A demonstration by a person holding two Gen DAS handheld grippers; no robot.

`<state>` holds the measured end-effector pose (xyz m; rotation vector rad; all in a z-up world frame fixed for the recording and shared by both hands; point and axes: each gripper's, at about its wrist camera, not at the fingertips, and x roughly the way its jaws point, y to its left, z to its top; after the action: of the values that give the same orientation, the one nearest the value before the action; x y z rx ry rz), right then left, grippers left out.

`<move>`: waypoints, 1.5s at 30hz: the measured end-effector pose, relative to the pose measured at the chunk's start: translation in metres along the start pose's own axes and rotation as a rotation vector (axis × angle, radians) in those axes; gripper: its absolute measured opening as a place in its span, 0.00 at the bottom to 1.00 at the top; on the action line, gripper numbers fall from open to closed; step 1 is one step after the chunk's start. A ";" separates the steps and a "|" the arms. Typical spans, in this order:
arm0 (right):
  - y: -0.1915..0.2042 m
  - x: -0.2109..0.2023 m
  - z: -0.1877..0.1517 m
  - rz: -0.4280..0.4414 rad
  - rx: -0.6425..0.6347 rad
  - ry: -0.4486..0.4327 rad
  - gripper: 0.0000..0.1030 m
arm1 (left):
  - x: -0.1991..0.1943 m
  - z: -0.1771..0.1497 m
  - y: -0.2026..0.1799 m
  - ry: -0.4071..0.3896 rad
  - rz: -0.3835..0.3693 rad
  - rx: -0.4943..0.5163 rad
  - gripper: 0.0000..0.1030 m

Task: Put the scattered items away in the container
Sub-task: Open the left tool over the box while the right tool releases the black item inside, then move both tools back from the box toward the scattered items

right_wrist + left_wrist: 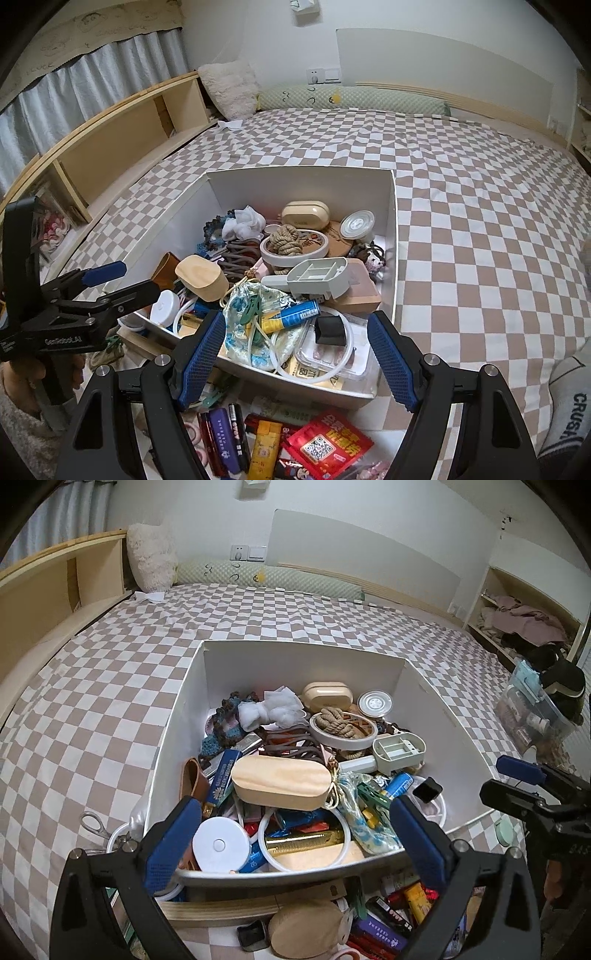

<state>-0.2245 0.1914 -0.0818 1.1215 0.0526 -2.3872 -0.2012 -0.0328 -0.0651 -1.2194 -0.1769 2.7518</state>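
Here, white round case inside box, between open left gripper

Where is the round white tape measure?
In the left wrist view, the round white tape measure lies inside the white box, at its near-left corner beside a white ring.

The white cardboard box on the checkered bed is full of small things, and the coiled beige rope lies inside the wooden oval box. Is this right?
Not quite. In the right wrist view the coiled beige rope lies in the round white bowl, not in the wooden oval box. The white cardboard box is full.
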 end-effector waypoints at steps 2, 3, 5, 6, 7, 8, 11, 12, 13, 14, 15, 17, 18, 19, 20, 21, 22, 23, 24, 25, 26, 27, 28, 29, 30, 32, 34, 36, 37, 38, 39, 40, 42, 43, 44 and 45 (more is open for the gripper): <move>0.000 -0.003 -0.001 -0.006 -0.001 -0.006 0.77 | -0.003 -0.001 -0.001 -0.004 0.000 0.002 1.00; 0.001 -0.004 -0.002 -0.009 -0.001 -0.011 0.79 | -0.005 -0.001 -0.001 -0.006 -0.001 0.002 1.00; 0.000 -0.009 -0.002 -0.018 -0.001 -0.027 0.92 | -0.008 -0.002 -0.003 -0.011 -0.006 0.007 1.00; 0.000 -0.011 -0.002 -0.021 -0.001 -0.036 0.96 | -0.010 -0.003 -0.004 -0.017 -0.010 0.011 1.00; 0.000 -0.013 -0.002 -0.022 -0.001 -0.041 0.96 | -0.013 -0.004 -0.005 -0.021 -0.012 0.013 1.00; 0.000 -0.015 -0.002 -0.023 0.001 -0.046 0.96 | -0.014 -0.004 -0.006 -0.024 -0.015 0.013 1.00; 0.000 -0.020 -0.002 -0.033 0.000 -0.065 1.00 | -0.021 -0.007 -0.008 -0.037 -0.019 0.011 1.00; 0.000 -0.022 -0.003 -0.041 -0.004 -0.073 1.00 | -0.022 -0.008 -0.009 -0.038 -0.018 0.012 1.00; 0.000 -0.023 -0.003 -0.050 -0.009 -0.076 1.00 | -0.023 -0.010 -0.010 -0.037 -0.015 0.014 1.00; 0.000 -0.025 -0.004 -0.059 -0.013 -0.079 1.00 | -0.024 -0.010 -0.011 -0.036 -0.010 0.017 1.00; 0.000 -0.026 -0.005 -0.064 -0.016 -0.080 1.00 | -0.026 -0.012 -0.012 -0.035 -0.001 0.021 1.00; 0.000 -0.027 -0.007 -0.073 -0.025 -0.079 1.00 | -0.028 -0.014 -0.013 -0.037 0.011 0.028 1.00; 0.000 -0.027 -0.008 -0.076 -0.027 -0.078 1.00 | -0.029 -0.016 -0.014 -0.040 0.015 0.028 1.00; -0.001 -0.029 -0.009 -0.075 -0.027 -0.078 1.00 | -0.031 -0.017 -0.014 -0.043 0.018 0.028 1.00; -0.001 -0.030 -0.010 -0.072 -0.026 -0.078 1.00 | -0.032 -0.018 -0.014 -0.045 0.021 0.027 1.00; -0.001 -0.032 -0.011 -0.071 -0.025 -0.080 1.00 | -0.034 -0.019 -0.014 -0.047 0.024 0.028 1.00; -0.001 -0.034 -0.012 -0.071 -0.025 -0.084 1.00 | -0.037 -0.021 -0.015 -0.051 0.026 0.032 1.00; 0.000 -0.036 -0.012 -0.071 -0.027 -0.088 1.00 | -0.039 -0.022 -0.016 -0.055 0.026 0.035 1.00; 0.001 -0.039 -0.013 -0.070 -0.031 -0.094 1.00 | -0.042 -0.023 -0.017 -0.060 0.024 0.038 1.00; 0.002 -0.042 -0.014 -0.070 -0.034 -0.099 1.00 | -0.045 -0.024 -0.018 -0.063 0.024 0.040 1.00; 0.002 -0.045 -0.015 -0.068 -0.036 -0.104 1.00 | -0.048 -0.025 -0.019 -0.067 0.032 0.041 1.00; 0.003 -0.048 -0.016 -0.065 -0.037 -0.110 1.00 | -0.051 -0.025 -0.020 -0.072 0.053 0.041 1.00; 0.004 -0.051 -0.017 -0.062 -0.039 -0.114 1.00 | -0.054 -0.026 -0.021 -0.078 0.077 0.042 1.00; 0.005 -0.054 -0.019 -0.060 -0.040 -0.118 1.00 | -0.056 -0.027 -0.022 -0.084 0.091 0.044 1.00; 0.006 -0.057 -0.021 -0.059 -0.040 -0.124 1.00 | -0.060 -0.028 -0.023 -0.091 0.100 0.047 1.00; 0.007 -0.063 -0.025 -0.055 -0.039 -0.131 1.00 | -0.066 -0.031 -0.025 -0.103 0.093 0.052 1.00; 0.008 -0.068 -0.030 -0.051 -0.037 -0.135 1.00 | -0.072 -0.034 -0.027 -0.117 0.077 0.049 1.00; 0.009 -0.072 -0.034 -0.051 -0.035 -0.136 1.00 | -0.077 -0.038 -0.028 -0.141 0.075 0.033 1.00; 0.010 -0.074 -0.037 -0.052 -0.035 -0.138 1.00 | -0.080 -0.041 -0.029 -0.151 0.074 0.029 1.00; 0.010 -0.075 -0.038 -0.053 -0.035 -0.140 1.00 | -0.082 -0.042 -0.030 -0.159 0.070 0.029 1.00; 0.011 -0.077 -0.040 -0.054 -0.035 -0.142 1.00 | -0.085 -0.045 -0.031 -0.166 0.067 0.031 1.00; 0.011 -0.078 -0.043 -0.055 -0.033 -0.145 1.00 | -0.086 -0.046 -0.032 -0.171 0.070 0.032 1.00; 0.011 -0.081 -0.048 -0.057 -0.028 -0.150 1.00 | -0.089 -0.051 -0.036 -0.173 0.096 0.036 1.00; 0.012 -0.082 -0.050 -0.056 -0.026 -0.150 1.00 | -0.091 -0.053 -0.037 -0.174 0.106 0.042 1.00; 0.012 -0.083 -0.052 -0.055 -0.025 -0.150 1.00 | -0.091 -0.056 -0.038 -0.173 0.111 0.050 1.00; 0.012 -0.084 -0.055 -0.055 -0.022 -0.151 1.00 | -0.092 -0.058 -0.039 -0.170 0.112 0.057 1.00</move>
<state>-0.1350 0.2294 -0.0548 0.9385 0.0593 -2.5065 -0.0943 -0.0061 -0.0307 -1.0108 -0.0466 2.9353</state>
